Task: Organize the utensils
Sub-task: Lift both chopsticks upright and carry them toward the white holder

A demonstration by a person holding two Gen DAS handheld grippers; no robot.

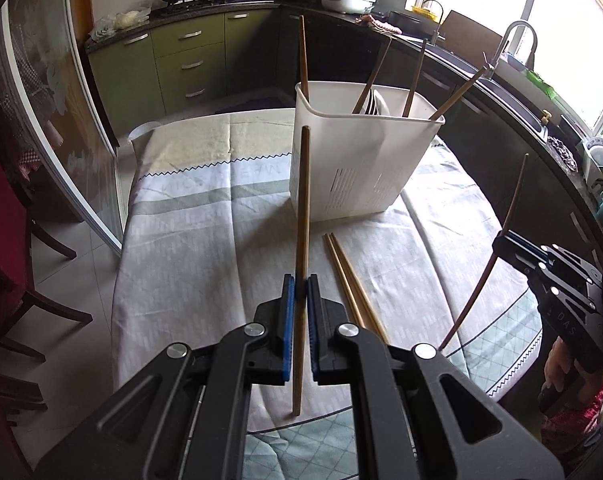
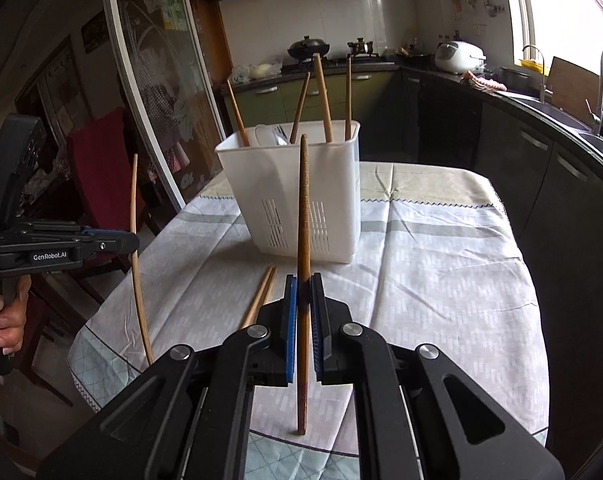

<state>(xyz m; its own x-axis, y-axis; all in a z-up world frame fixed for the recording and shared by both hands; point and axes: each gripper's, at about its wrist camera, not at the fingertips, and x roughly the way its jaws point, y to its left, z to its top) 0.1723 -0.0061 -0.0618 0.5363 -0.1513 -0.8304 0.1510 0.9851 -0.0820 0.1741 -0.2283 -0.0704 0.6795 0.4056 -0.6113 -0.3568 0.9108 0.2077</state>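
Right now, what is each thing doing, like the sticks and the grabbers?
left gripper: shut on a chopstick, upright
right gripper: shut on a darker chopstick, upright
white basket: standing, four chopsticks leaning inside
chopstick pair: lying flat on the tablecloth

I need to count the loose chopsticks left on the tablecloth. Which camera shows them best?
The left wrist view: the loose chopstick pair lies nearly unobstructed beside the white basket. In the right wrist view the pair is partly hidden behind the right gripper.
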